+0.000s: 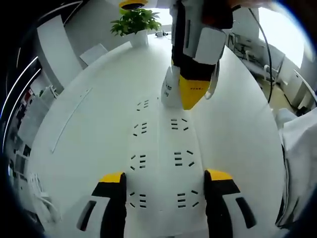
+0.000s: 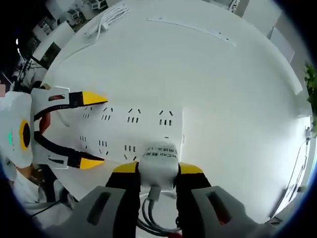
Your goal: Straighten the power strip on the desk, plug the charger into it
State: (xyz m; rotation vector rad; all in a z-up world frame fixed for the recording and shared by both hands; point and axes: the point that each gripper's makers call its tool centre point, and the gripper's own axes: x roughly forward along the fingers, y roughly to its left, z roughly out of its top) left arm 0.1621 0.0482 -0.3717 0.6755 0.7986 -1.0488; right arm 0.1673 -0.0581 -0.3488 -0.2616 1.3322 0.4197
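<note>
White power strip (image 1: 161,158), white charger (image 2: 159,163), yellow-tipped black tongs (image 1: 166,181), white desk (image 2: 223,84)

Left claw (image 1: 166,181) spread wide, yellow-tipped jaws low over the table (image 1: 89,148), one to each side of the power strip (image 1: 161,163). Right claw (image 2: 157,168) clamped on the white charger (image 2: 158,161), jaws pressed against its two sides, tips down at the strip's far end, cord trailing back between the jaws.
</note>
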